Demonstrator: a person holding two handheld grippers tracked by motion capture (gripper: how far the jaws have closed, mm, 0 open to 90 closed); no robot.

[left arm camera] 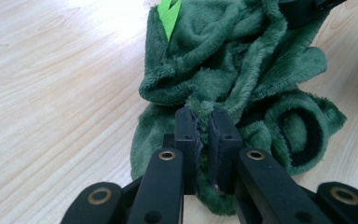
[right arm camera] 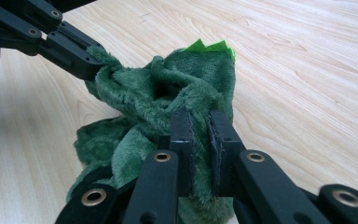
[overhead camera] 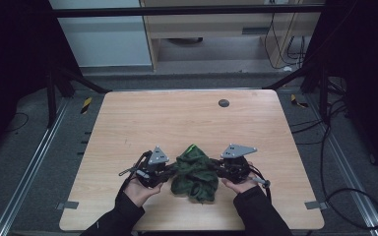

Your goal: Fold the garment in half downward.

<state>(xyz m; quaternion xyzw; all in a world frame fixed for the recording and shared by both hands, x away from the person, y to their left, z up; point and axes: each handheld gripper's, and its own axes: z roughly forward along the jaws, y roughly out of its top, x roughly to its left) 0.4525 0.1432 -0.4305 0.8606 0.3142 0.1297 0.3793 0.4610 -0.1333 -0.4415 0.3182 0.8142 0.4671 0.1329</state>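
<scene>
A crumpled dark green plush garment with a bright green spiky trim lies near the front middle of the wooden table. My left gripper is at its left side, and my right gripper at its right side. In the left gripper view the jaws are shut on a fold of the green plush. In the right gripper view the right gripper pinches another fold of the plush, and the left gripper's jaws grip the far edge.
A small dark round disc sits at the far middle of the table. Black frame bars and cables stand around the table on the floor. Bare wood stretches behind and to both sides of the garment.
</scene>
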